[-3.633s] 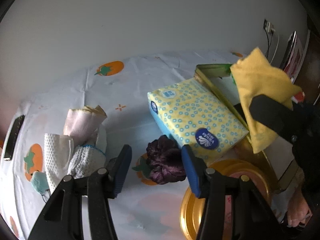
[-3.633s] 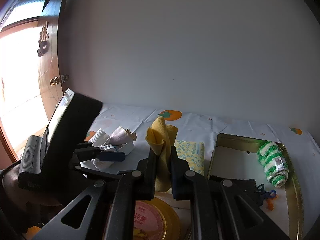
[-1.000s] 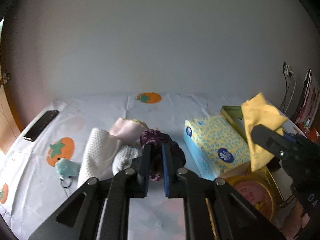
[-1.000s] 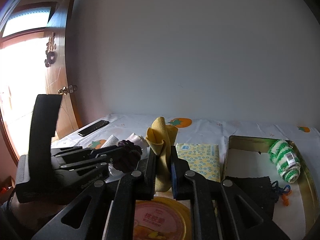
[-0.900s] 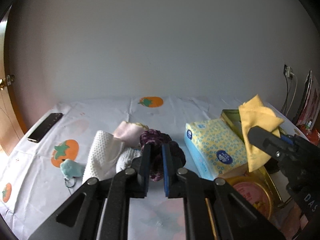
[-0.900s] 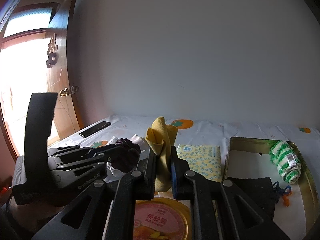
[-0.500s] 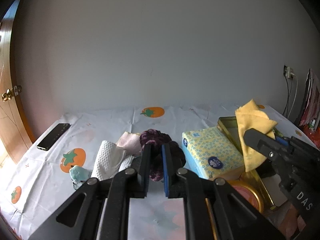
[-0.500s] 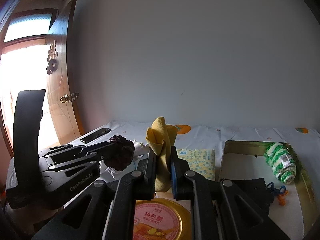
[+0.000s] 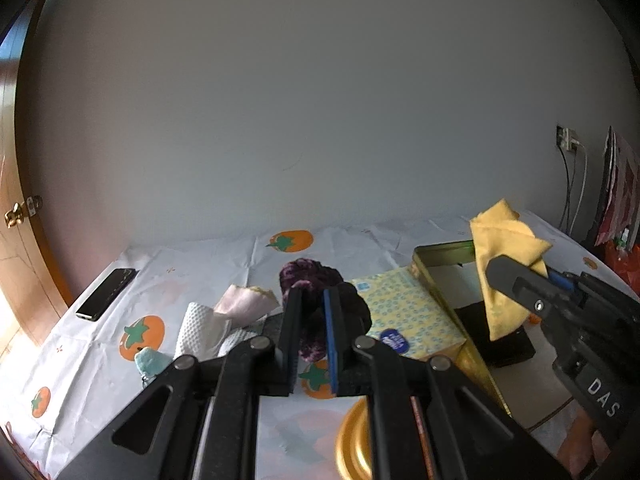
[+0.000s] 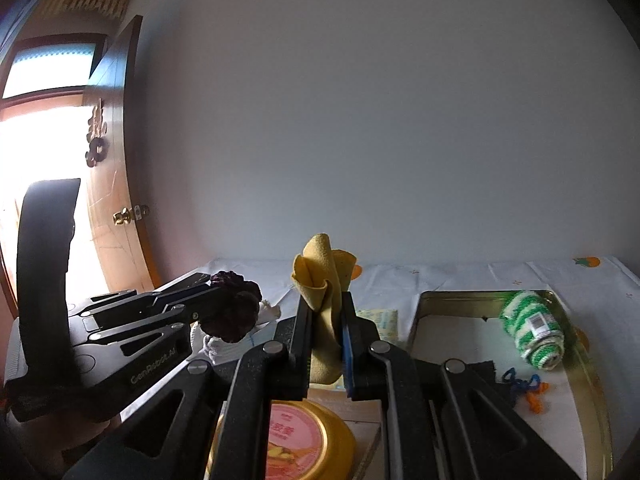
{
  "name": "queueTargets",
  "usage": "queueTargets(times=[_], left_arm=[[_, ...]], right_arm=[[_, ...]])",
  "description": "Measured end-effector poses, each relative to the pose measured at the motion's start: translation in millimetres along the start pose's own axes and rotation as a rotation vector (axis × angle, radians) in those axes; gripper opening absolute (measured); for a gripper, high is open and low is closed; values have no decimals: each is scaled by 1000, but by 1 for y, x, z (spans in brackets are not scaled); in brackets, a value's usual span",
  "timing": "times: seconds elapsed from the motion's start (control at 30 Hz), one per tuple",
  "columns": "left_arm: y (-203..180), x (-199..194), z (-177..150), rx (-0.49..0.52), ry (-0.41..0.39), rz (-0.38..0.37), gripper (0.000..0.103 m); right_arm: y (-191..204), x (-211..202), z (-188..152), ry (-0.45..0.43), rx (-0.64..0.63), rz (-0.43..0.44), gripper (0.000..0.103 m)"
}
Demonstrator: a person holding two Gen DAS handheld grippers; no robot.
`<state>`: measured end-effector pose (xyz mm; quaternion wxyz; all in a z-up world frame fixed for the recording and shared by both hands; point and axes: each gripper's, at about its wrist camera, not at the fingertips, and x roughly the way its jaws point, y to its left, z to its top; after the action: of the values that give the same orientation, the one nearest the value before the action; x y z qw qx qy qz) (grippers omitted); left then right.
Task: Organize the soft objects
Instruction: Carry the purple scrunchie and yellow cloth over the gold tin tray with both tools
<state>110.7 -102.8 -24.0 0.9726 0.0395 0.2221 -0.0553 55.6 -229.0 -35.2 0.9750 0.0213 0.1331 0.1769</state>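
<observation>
Grippers both carry loads above the table as I steer: my left gripper pinches a purple scrunchie, my right gripper clamps a yellow cloth, and the gold tray lies rightward, nearer my right hand, its long axis running away from me.

left wrist: faces wall | right wrist: likewise, seemingly | shared: tin tray
</observation>
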Motion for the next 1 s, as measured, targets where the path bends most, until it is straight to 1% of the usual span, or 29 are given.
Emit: queueTargets(times=[0.3,0.63,1.0], left_arm=[[-28,-4,8,35,-10,-16,8],[-56,-7,16,70,-22,-44,8],[-80,-1,23,108,-21,-74,8]], right_arm=[[-22,-14,-1,-20,42,-26,13],[-37,-25,0,-40,69,-63,13],[-55,-37,2,-53,84,-111,13]])
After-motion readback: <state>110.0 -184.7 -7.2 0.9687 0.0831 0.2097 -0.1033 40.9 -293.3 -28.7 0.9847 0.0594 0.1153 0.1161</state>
